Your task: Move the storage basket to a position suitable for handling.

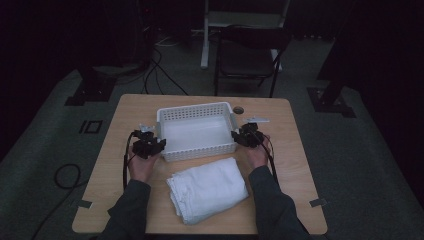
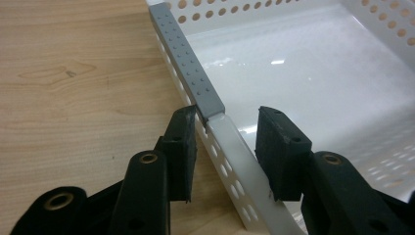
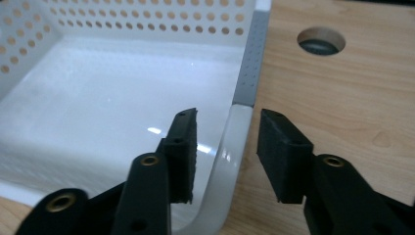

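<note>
A white perforated basket (image 1: 195, 107) stands empty at the middle of the wooden table (image 1: 295, 150). A folded white towel (image 1: 207, 189) lies in front of it. My left gripper (image 1: 150, 145) is at the basket's left wall. In the left gripper view the gripper (image 2: 226, 115) straddles the rim (image 2: 230, 147), and both pads lie against it just below a grey strip (image 2: 183, 54). My right gripper (image 1: 245, 136) is at the right wall. In the right gripper view the gripper (image 3: 229, 115) has the rim (image 3: 237, 142) between its jaws, with a gap on each side.
A round hole (image 1: 238, 109) in the tabletop lies just behind the basket's right corner, also in the right gripper view as the hole (image 3: 320, 40). A dark chair (image 1: 247, 55) stands beyond the table's far edge. Cables run over the floor at the left.
</note>
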### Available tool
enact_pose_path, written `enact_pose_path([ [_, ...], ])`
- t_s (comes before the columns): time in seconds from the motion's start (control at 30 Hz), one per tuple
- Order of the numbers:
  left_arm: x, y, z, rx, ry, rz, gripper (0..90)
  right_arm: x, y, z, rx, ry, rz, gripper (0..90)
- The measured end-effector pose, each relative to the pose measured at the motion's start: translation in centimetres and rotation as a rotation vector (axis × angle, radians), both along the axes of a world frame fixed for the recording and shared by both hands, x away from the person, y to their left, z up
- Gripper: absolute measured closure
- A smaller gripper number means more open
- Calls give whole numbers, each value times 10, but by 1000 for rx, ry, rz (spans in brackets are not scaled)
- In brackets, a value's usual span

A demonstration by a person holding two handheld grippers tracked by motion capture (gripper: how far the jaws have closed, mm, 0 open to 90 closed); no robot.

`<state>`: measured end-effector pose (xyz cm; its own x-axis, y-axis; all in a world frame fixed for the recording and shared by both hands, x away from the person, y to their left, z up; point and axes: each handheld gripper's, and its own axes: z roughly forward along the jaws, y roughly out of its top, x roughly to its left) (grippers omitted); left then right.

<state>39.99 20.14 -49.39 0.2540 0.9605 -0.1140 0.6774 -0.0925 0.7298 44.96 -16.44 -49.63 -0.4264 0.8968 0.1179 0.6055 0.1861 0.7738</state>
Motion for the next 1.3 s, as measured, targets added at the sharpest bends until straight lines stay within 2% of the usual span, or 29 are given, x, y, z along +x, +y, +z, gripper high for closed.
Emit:
enact_pose_path([
  [0.13,9,-4,0,-3,2,-4,619,3,-3,-4,-5,25,-10,656],
  [0.47,32,-25,0,18,-3,-28,636,5,-19,-4,-15,25,-73,664],
  [0.73,45,-37,-1,25,10,-47,639,3,-31,-6,8,30,-108,655],
  [0.8,47,-38,-2,16,9,-52,630,4,-33,-7,9,35,-107,656],
  [0.97,43,-32,0,-11,-13,-39,492,2,-35,-5,18,21,-109,612],
  [1.1,28,-17,11,-41,-57,-7,433,-9,-35,7,-2,-50,-100,539],
  [1.3,4,-2,21,-60,-77,-17,395,-27,-40,20,25,-87,-95,476],
])
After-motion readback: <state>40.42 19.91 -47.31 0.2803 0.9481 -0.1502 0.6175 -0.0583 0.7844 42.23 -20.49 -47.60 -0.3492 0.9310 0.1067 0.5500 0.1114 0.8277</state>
